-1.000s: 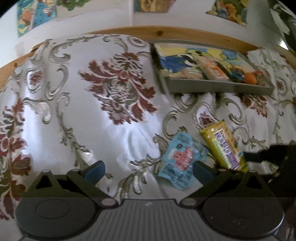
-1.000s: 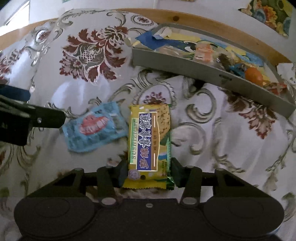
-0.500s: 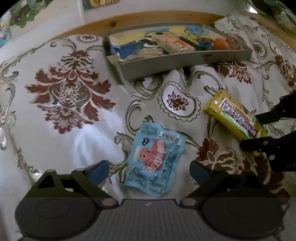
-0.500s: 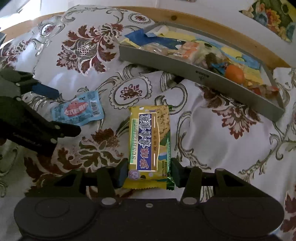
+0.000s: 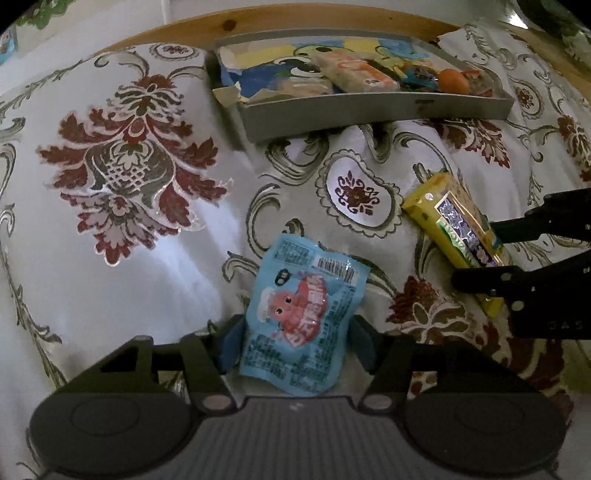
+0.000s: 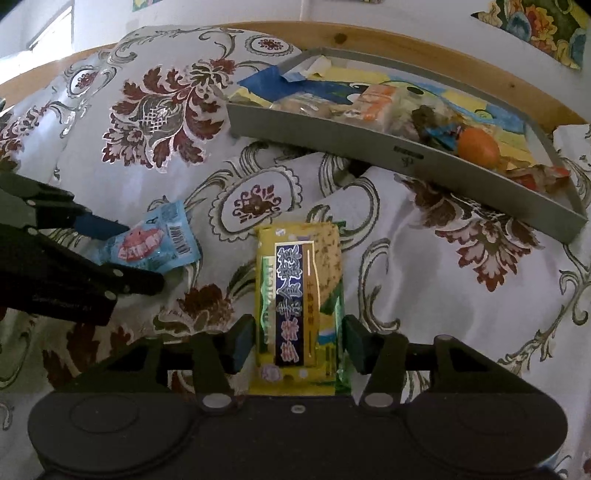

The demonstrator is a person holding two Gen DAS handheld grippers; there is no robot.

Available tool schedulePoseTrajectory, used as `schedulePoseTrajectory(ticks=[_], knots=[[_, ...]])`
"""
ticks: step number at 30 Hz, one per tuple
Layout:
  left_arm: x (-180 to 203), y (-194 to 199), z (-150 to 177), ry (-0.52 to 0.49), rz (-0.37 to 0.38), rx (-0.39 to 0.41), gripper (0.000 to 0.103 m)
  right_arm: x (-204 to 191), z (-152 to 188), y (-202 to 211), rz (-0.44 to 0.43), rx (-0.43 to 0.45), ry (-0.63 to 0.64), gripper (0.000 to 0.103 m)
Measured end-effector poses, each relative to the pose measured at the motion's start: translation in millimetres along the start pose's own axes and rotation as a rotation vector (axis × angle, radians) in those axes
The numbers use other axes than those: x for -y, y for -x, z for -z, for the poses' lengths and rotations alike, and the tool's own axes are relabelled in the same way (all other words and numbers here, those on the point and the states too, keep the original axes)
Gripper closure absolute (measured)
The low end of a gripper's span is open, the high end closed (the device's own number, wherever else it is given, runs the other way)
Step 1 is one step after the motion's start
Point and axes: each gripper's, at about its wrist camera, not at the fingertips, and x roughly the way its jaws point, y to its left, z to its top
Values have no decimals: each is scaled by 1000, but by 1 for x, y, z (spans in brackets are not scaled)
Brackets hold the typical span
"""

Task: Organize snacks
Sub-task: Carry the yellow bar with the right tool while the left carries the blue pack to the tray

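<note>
A light blue snack packet (image 5: 299, 306) with a red cartoon lies on the patterned cloth, and my left gripper (image 5: 295, 345) is shut on its near end, one pad against each side. From the right wrist the same blue packet (image 6: 155, 245) shows at the left between those dark fingers. My right gripper (image 6: 297, 343) is shut on a yellow cracker packet (image 6: 301, 295), which points away from me towards the grey tray (image 6: 332, 129). The left wrist view shows the yellow packet (image 5: 454, 225) at the right, held in the right gripper (image 5: 476, 254).
The grey tray (image 5: 369, 109) sits at the back on the cloth and holds several snacks, among them a pale wrapped bar (image 5: 354, 70) and an orange ball (image 5: 453, 80). A wooden edge (image 5: 229, 26) and the wall run behind it. Left of the tray is bare floral cloth (image 5: 129, 166).
My left gripper swung right and forward over the blue packet and its jaws narrowed onto it. The right gripper kept hold of the yellow packet and drifted a little.
</note>
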Motion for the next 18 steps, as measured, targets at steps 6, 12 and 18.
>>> schedulePoseTrajectory(ticks=[6,12,18], knots=[[-4,6,-3,78,7,-23,43,-9,1,2,35,5,42,54],[-9,25,1,181,44,-30,43,-23,2,19,38,18,109,54],[-11,51,-4,232,50,40,43,-31,-3,44,61,108,170,54]])
